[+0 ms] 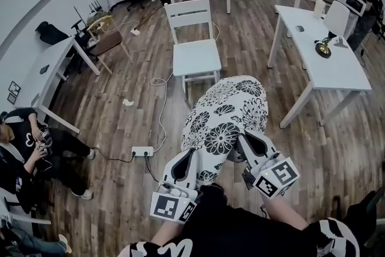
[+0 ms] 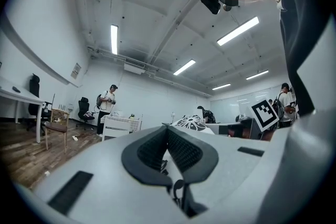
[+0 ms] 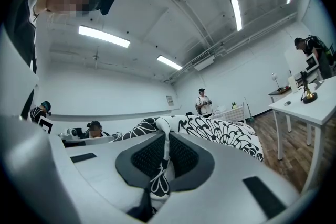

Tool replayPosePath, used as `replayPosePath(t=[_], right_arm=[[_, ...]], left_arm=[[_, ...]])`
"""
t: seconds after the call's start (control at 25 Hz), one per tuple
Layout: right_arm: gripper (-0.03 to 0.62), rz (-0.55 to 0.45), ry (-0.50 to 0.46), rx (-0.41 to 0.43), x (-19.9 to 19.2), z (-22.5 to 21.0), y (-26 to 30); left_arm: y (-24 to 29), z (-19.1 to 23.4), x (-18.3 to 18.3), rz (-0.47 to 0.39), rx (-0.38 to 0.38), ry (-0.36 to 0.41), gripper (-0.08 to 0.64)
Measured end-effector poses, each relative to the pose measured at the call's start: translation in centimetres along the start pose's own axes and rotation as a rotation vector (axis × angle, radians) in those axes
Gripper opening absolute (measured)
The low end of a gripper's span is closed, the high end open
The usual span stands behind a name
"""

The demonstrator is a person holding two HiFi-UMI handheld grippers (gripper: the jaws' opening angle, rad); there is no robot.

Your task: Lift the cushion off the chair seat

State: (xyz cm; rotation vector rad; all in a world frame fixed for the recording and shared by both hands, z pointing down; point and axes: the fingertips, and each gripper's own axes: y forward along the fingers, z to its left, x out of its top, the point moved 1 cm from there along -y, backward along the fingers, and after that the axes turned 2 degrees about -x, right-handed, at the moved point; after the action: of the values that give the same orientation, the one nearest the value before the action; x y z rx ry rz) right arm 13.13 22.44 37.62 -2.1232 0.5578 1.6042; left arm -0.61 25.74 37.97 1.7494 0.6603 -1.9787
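The black-and-white flowered cushion [image 1: 225, 114] hangs in the air in front of me, well clear of the white chair [image 1: 195, 57], whose seat is bare. My left gripper [image 1: 187, 161] is shut on the cushion's near left edge. My right gripper [image 1: 248, 142] is shut on its near right edge. In the left gripper view the left gripper [image 2: 168, 152] pinches a thin strip of fabric, and the cushion [image 2: 191, 123] shows just beyond. In the right gripper view the right gripper [image 3: 167, 157] clamps a patterned fold, with the cushion [image 3: 220, 131] spreading away to the right.
A long white table [image 1: 325, 63] stands at the right. A power strip [image 1: 142, 151] with its cable lies on the wooden floor at the left. A person [image 1: 24, 147] sits at the far left beside another table [image 1: 54, 69]. A small wooden chair [image 1: 108, 39] stands behind that.
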Motion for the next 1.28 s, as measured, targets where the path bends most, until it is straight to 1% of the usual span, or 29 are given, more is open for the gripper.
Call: replayPosePath(t=[0.24, 0.56, 0.72, 0.84, 0.96, 1.16, 1.28], right_arm=[[0.032, -0.02, -0.007, 0.003, 0.9, 1.9, -3.8], [0.032, -0.02, -0.03, -0.004, 0.3, 3.6, -5.9], [0.032, -0.034, -0.03, -0.019, 0.6, 3.6, -6.5], [0.032, -0.022, -0.014, -0.019, 0.3, 3.6, -6.7], [0.032, -0.036, -0.004, -0.017, 0.6, 3.8, -6.7], [0.032, -0.051, -0.038, -0.005, 1.2, 4.4, -6.8], [0.032, -0.052, -0.042, -0.009, 1.6, 4.6, -7.0]], left_arm=[[-2.9, -3.0, 0.8, -0.025, 0.006, 0.009, 0.0], [-5.0, -4.4, 0.2, -0.014, -0.006, -0.001, 0.0], [-5.2, -4.9, 0.4, -0.017, -0.008, -0.013, 0.0], [-5.6, -5.2, 0.5, -0.008, -0.003, -0.01, -0.001], [-6.0, -5.1, 0.6, -0.01, 0.004, -0.01, 0.0], [-6.1, -5.4, 1.2, -0.017, -0.008, 0.005, 0.0], [-6.3, -5.7, 1.5, -0.019, -0.011, 0.009, 0.0]])
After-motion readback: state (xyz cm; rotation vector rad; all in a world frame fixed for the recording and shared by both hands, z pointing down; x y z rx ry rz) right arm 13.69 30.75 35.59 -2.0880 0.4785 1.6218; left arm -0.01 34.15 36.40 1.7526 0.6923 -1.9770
